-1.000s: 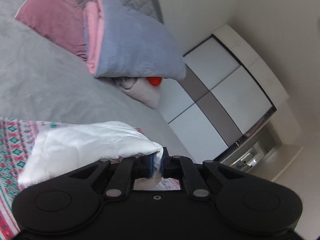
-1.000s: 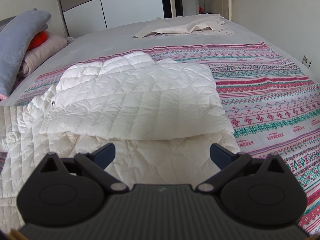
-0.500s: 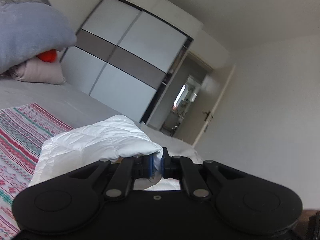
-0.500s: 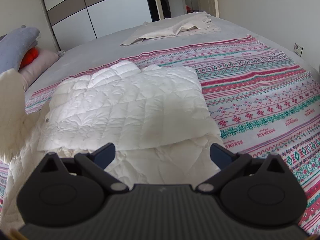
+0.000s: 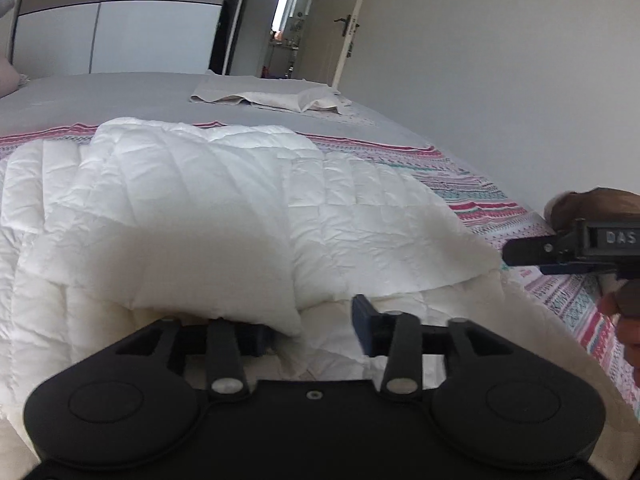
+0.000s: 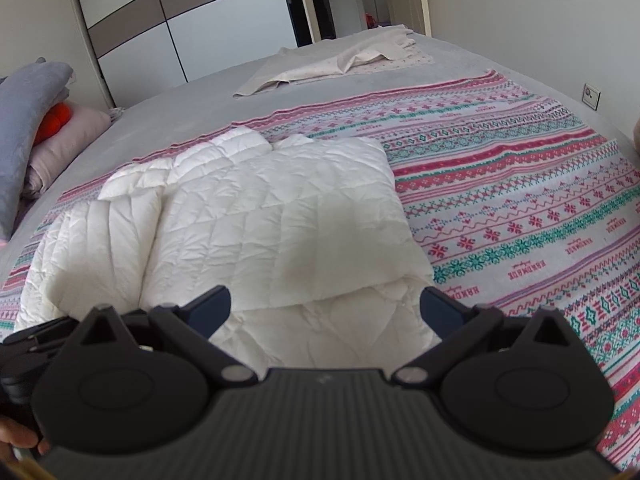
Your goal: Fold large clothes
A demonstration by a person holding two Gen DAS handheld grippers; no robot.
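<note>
A white quilted jacket (image 6: 272,232) lies folded on a patterned red, green and white blanket (image 6: 520,208) on the bed. In the left wrist view the jacket (image 5: 200,208) fills the middle, with a folded flap lying over its left side. My left gripper (image 5: 312,328) is open just above the jacket's near edge, with the flap's corner resting by its left finger. My right gripper (image 6: 324,308) is open and empty above the jacket's near edge. It also shows at the right edge of the left wrist view (image 5: 532,252).
A beige cloth (image 6: 340,64) lies on the grey bedspread (image 6: 192,108) at the far side. Grey and pink pillows (image 6: 28,128) are stacked at the left. A wardrobe (image 6: 180,28), an open door and a wall bound the bed.
My left gripper carried the jacket's flap over onto the jacket, then opened and let it go. My right gripper stayed open and drew back slightly.
</note>
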